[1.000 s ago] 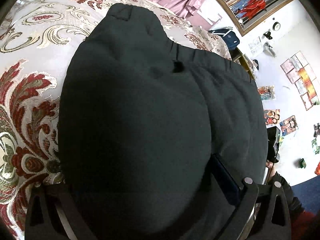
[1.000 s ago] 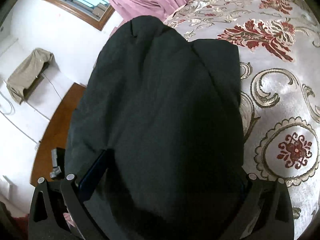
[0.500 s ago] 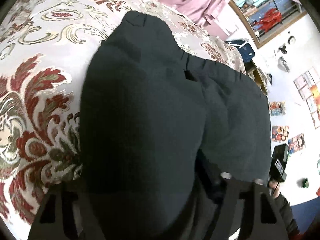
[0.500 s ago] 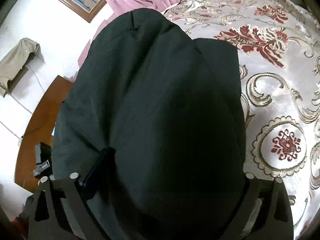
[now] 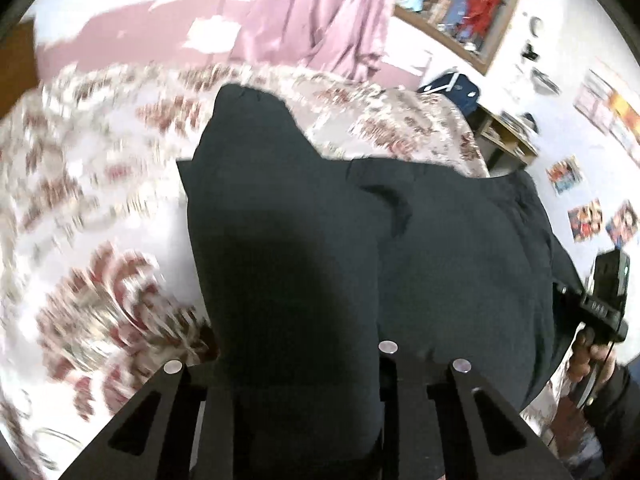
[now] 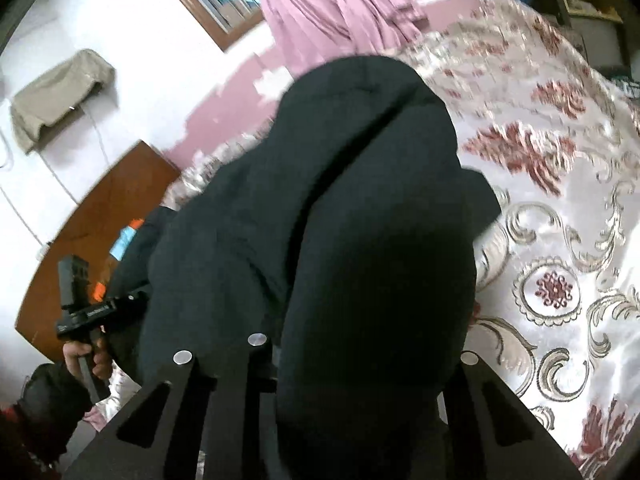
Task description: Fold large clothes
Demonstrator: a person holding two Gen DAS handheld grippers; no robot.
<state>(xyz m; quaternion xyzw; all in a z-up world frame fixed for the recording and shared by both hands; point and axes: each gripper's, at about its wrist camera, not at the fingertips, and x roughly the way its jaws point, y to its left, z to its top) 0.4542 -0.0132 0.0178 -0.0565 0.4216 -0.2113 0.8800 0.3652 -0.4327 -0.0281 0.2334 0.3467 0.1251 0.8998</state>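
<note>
Both wrist cameras are looking steeply down along their fingers, very close over the black garment (image 5: 360, 260) filling frame centre. Both are sharing the floral bedspread (image 6: 560, 240) and pink curtain (image 5: 304, 16) at top; each is catching the other hand at the lower edge.

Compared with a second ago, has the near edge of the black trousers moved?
Yes. The black trousers, now pinched by both grippers, have lifted off the patterned bedspread, and more of the far wall shows above the bed.
</note>
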